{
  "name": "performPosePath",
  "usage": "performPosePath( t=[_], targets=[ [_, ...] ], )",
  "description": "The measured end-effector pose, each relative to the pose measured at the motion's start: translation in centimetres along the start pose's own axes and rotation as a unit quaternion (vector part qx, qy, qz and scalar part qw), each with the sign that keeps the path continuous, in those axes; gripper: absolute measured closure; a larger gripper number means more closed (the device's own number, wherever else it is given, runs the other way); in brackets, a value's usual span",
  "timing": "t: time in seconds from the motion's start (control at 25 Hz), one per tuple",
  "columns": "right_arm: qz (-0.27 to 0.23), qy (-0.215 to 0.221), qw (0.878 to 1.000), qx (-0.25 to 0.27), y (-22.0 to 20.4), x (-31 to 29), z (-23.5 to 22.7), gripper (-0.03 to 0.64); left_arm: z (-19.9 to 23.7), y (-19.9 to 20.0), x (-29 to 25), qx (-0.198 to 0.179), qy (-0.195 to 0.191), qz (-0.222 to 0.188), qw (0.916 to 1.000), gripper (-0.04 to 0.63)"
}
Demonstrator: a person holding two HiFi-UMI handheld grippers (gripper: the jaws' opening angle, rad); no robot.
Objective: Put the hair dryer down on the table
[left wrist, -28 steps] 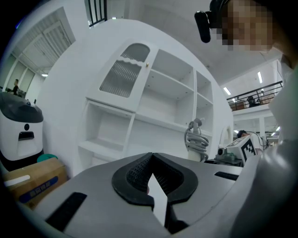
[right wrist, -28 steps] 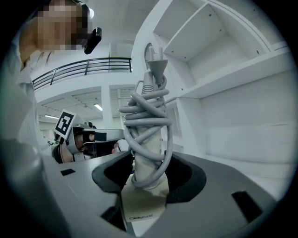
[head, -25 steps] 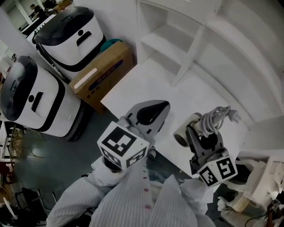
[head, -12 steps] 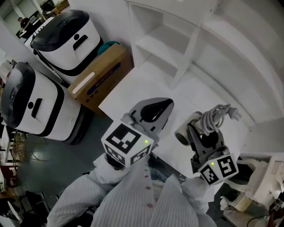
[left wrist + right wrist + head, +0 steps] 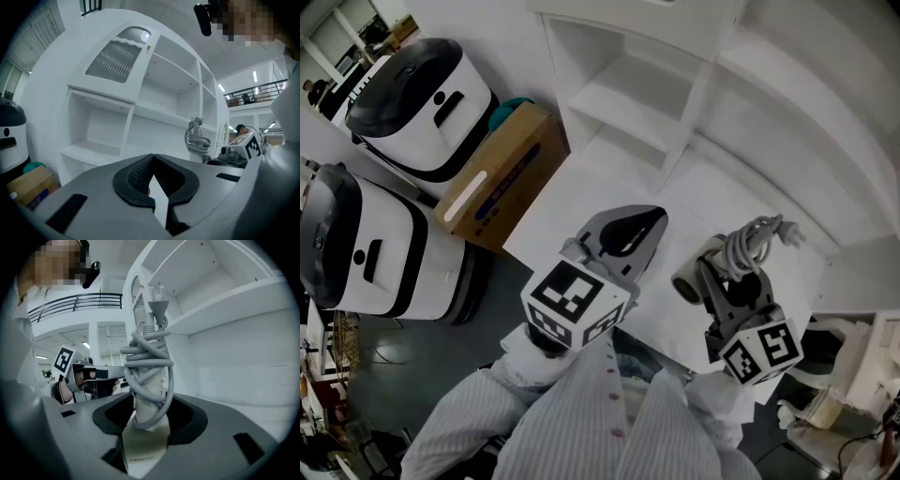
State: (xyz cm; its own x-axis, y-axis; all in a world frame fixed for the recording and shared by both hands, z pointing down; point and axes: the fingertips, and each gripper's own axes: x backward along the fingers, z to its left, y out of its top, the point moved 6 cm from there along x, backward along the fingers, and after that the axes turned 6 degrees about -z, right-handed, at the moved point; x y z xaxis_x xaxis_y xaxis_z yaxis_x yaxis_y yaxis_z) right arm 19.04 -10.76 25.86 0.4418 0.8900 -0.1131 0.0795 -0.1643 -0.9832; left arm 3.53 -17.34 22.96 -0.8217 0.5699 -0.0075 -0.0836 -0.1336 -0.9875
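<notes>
Since a second ago our head has swung, so the whole room has slid toward the lower left of the head view, while both grippers have kept nearly the same places and the right one has kept its hold. Largest before us is the white shelf unit (image 5: 675, 84), its open compartments rising behind the white table (image 5: 581, 187). Left of the table, on the floor, stand two white-and-black machines (image 5: 422, 103), one behind the other, and a cardboard box (image 5: 502, 173) leans between the farther machine and the table's corner. Our left gripper (image 5: 649, 220) hangs over the near part of the table; in the left gripper view (image 5: 152, 157) its dark pads meet at the tips with only a thin wedge of light behind them, and nothing lies between them. Our right gripper (image 5: 729, 281) is just beside it, to its right, near the table's front edge, its jaws clamped on the handle of the cream hair dryer (image 5: 145, 427). That hair dryer (image 5: 692, 279) is over the table with its nozzle toward us; whether it touches the top we cannot tell. A grey cord (image 5: 147, 362) is wound tightly round its handle, and the plug (image 5: 157, 298) sticks up from the coil.
</notes>
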Motion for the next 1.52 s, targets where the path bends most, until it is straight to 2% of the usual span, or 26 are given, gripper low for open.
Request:
performPosePath(
  t=[0.32,0.64,0.96,1.16,1.52],
  targets=[
    [0.015,-0.004,1.0,0.001,-0.5,-1.7,-1.5,0.422,1.6,-1.3,-1.6,0.004,0.001,0.019,0.9998,0.586],
    [0.074,0.011,0.996,0.038,-2.6,-4.2,-3.0,0.422,3.9,-3.9,-2.4,0.023,0.013,0.048,0.9985,0.586],
    [0.166,0.008,0.982,0.089,-7.3,-7.0,-4.4,0.422,6.1,-7.7,-3.1,0.039,0.026,0.083,0.9954,0.586],
    [0.208,0.012,0.973,0.098,-10.5,-8.8,-5.5,0.422,7.6,-10.8,-3.6,0.06,0.034,0.108,0.9918,0.586],
    [0.256,0.002,0.96,0.109,-15.2,-11.3,-8.4,0.422,8.8,-16.5,-5.8,0.042,0.028,0.178,0.9828,0.586]
  ],
)
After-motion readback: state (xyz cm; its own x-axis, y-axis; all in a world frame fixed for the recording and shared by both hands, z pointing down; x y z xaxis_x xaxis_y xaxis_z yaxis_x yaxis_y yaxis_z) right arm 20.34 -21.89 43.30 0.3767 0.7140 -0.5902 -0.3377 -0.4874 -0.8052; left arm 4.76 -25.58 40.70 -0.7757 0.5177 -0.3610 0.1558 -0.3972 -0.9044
